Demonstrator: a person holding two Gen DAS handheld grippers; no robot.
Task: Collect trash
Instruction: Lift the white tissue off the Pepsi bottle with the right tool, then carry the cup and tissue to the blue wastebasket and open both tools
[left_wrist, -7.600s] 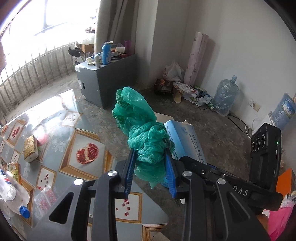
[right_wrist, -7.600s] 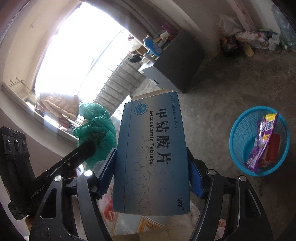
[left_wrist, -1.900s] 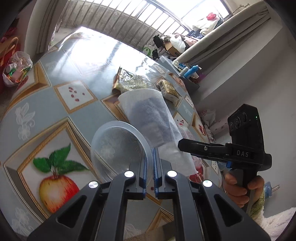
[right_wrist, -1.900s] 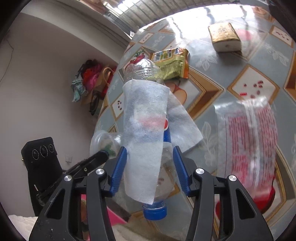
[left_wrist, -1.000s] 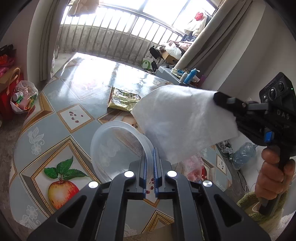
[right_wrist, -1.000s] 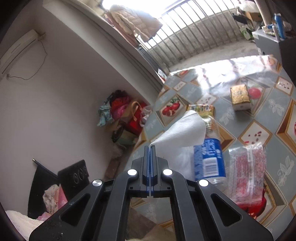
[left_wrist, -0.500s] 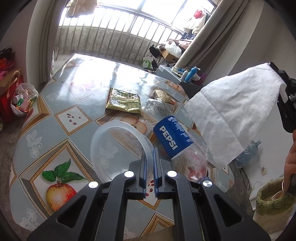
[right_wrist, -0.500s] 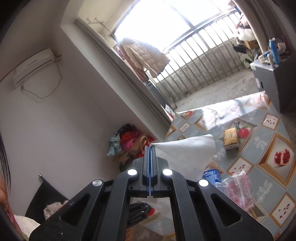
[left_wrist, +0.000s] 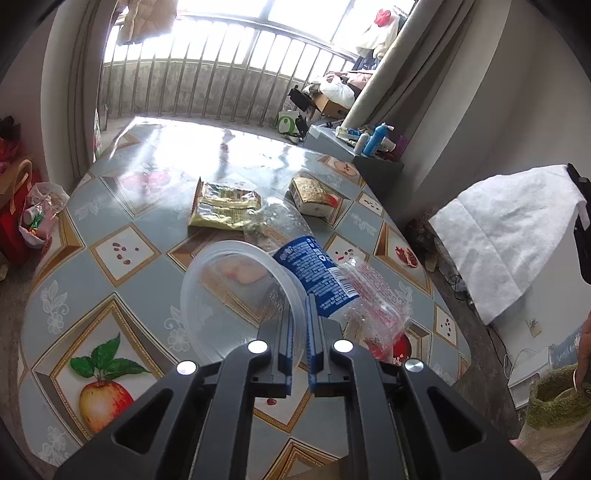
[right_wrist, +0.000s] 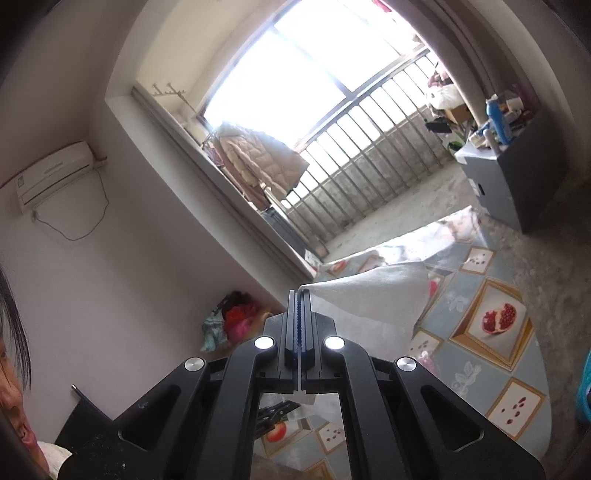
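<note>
A: Start with the big thing. What's the worktop (left_wrist: 110, 266) carrying?

B: A round top with a fruit-print cloth. On it lie a crushed plastic bottle (left_wrist: 317, 269) with a blue label, a gold snack wrapper (left_wrist: 221, 206) beyond it, a small box (left_wrist: 314, 192) to the right of that, and a clear wrapper with red print (left_wrist: 373, 299) against the bottle's near end.

A: And the white sheet?

B: The paper towel (left_wrist: 509, 240) hangs off the worktop's right side, in the air, pinched at its top corner by the right claw (right_wrist: 300, 299), whose blue pads are pressed together on that corner. From that claw's own camera the sheet trails forward and to the right.

A: The left one?

B: The left claw (left_wrist: 298, 317) is clamped on the rim of a clear plastic lid (left_wrist: 236, 295), jaws nearly touching with the thin edge between them. The disc stands up ahead of it, over the near part of the worktop.

A: What does the next move turn on?

B: Where the bin is. A sliver of blue at the right edge of the right camera may be a basket (right_wrist: 585, 387), low on the floor past the worktop; too little shows to be sure. If so, it lies right of and below both claws, and the right hand is nearer.

A: Poses?

B: The right claw points roughly level, toward the window wall; the left tilts down at the worktop. The bottle's long axis runs away and leftward from the left claw.
</note>
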